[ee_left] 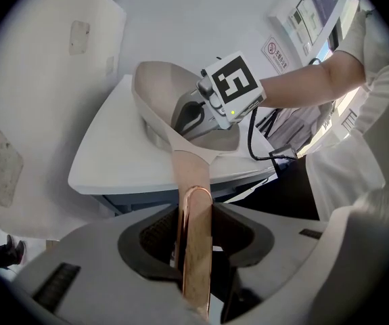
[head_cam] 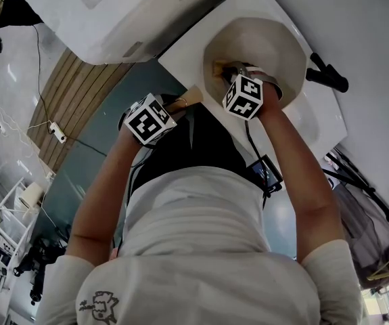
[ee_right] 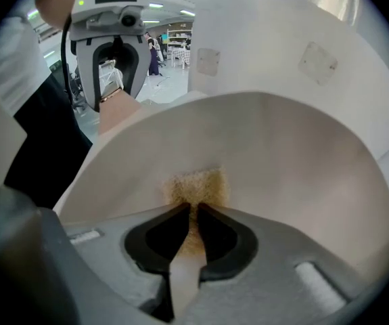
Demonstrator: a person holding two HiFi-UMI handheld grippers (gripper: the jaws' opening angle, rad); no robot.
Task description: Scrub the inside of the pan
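Note:
A cream pan (head_cam: pixel 262 42) stands on a white table (head_cam: pixel 316 120). Its copper-edged handle (ee_left: pixel 195 249) runs back between the jaws of my left gripper (ee_left: pixel 194 215), which is shut on it at the table's near edge. My right gripper (head_cam: pixel 231 70) points steeply down into the pan. In the right gripper view its jaws (ee_right: pixel 194 212) are nearly together, pinching a yellow sponge (ee_right: pixel 197 185) that presses on the pan's inner wall (ee_right: pixel 302 168). The left gripper (ee_right: pixel 116 66) shows at that view's upper left, beyond the rim. From the left gripper view, the right gripper (ee_left: pixel 191 117) sits inside the pan (ee_left: pixel 157 87).
A black object (head_cam: pixel 326 73) lies on the table right of the pan. A big white rounded body (head_cam: pixel 113 19) stands close behind the table's far-left side. A power strip (head_cam: pixel 57 132) and cables lie on the floor at left. Notices (ee_left: pixel 316 5) hang on the wall.

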